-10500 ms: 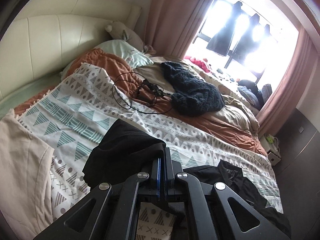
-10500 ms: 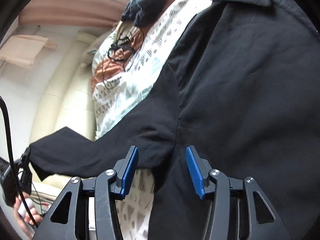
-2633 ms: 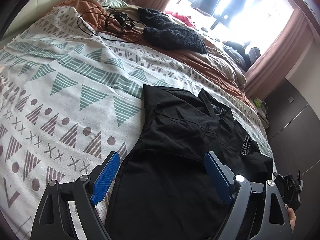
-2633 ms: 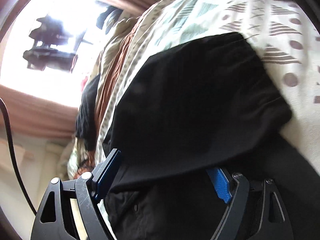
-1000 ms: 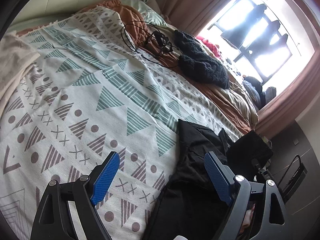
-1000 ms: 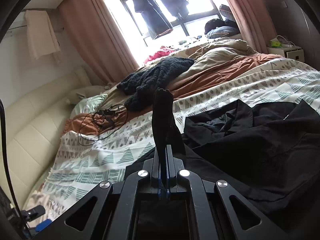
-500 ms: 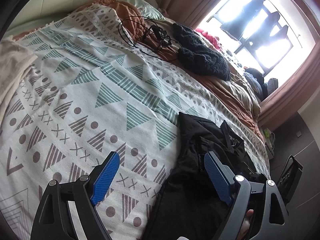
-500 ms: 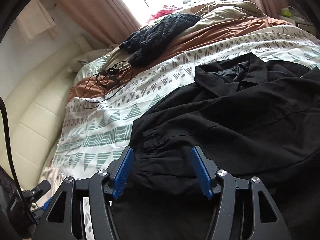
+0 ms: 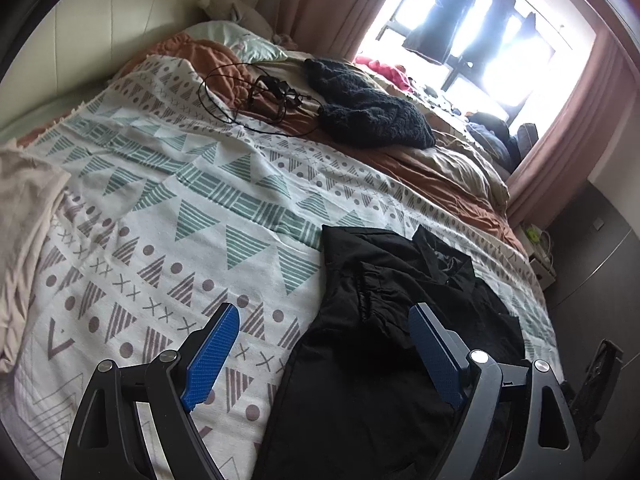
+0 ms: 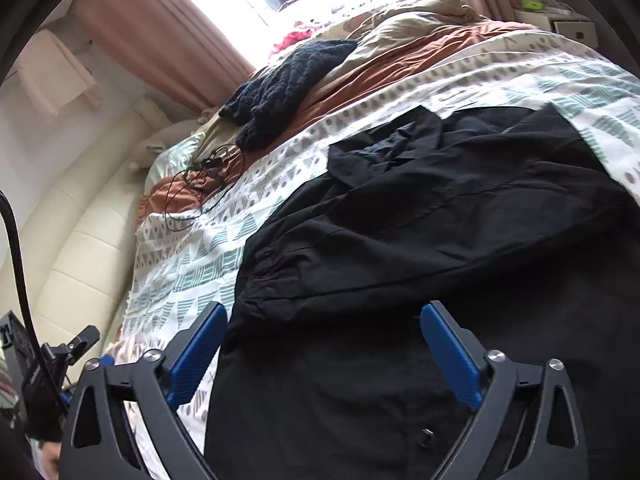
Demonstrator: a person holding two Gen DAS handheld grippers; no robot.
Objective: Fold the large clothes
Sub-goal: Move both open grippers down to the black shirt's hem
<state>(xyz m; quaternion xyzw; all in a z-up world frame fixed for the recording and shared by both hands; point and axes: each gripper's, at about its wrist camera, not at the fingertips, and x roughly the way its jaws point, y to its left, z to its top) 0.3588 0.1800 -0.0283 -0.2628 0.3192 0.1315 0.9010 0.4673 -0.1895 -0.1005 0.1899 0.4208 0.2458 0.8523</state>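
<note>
A black shirt [image 9: 404, 320] lies on the patterned blanket [image 9: 180, 216] near the bed's edge, collar up, a gathered sleeve folded across its front. The left gripper [image 9: 324, 344] and right gripper [image 10: 322, 344] hover over it, both wide open, holding nothing.

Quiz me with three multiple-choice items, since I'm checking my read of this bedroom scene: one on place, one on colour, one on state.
1. Where does the black shirt lie?
A. on the patterned blanket
B. on the floor
C. on the pillow

2. What colour are the finger pads?
A. red
B. blue
C. green

3. How is the right hand-held gripper?
A. shut on the shirt
B. shut on the cable
C. open

Answers: 1 A, blanket shows around the shirt; 2 B, both pads look blue; 3 C, its jaws stand wide apart over the shirt.
</note>
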